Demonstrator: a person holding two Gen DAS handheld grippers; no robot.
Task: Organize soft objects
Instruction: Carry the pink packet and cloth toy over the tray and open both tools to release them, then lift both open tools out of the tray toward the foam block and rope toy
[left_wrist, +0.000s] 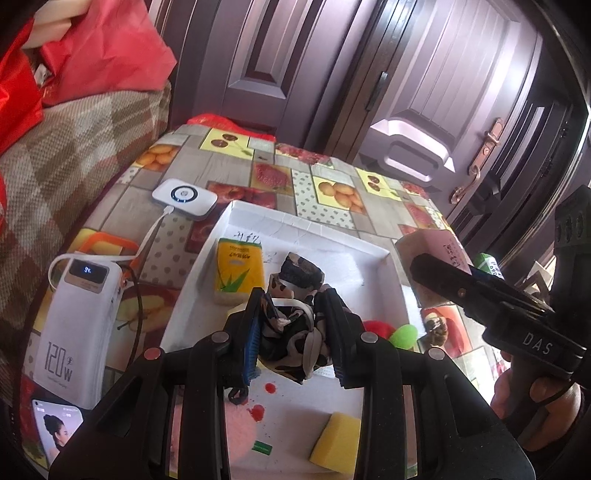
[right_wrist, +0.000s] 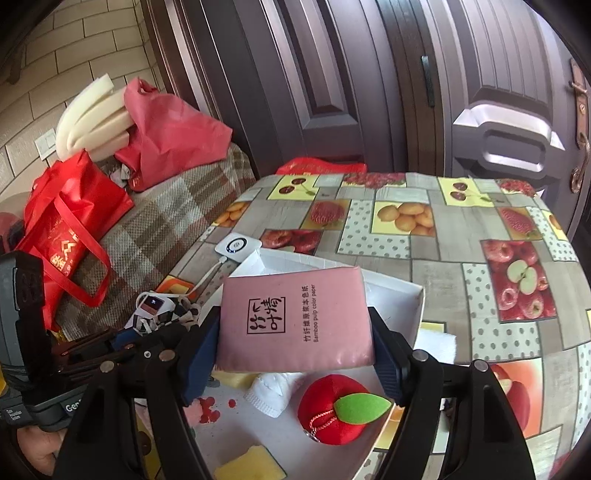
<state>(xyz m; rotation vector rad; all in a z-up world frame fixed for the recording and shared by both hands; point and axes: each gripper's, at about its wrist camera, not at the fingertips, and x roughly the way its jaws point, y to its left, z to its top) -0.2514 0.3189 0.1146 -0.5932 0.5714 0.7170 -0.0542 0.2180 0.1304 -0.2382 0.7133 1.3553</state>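
We are pinching a leopard-print scrunchie (left_wrist: 291, 332) in our left gripper (left_wrist: 295, 332) over the white tray (left_wrist: 373, 254), and clamping a pink tissue pack (right_wrist: 295, 317) reading "Bamboo pulp color paper" in our right gripper (right_wrist: 295, 343). Nearer us, a yellow sponge (left_wrist: 334, 445) is lying in the tray; farther in, a yellow tissue pack (left_wrist: 238, 271). Left of the tray is a "120W" power bank (left_wrist: 75, 332). Beyond the tray's far rim, the fruit-print tablecloth (right_wrist: 443, 258) is lying bare.

Left gripper (left_wrist: 293, 332) pitched downward, jaws clamped narrow; right gripper (right_wrist: 295, 354) likewise tilted, jaws half-spread in grip
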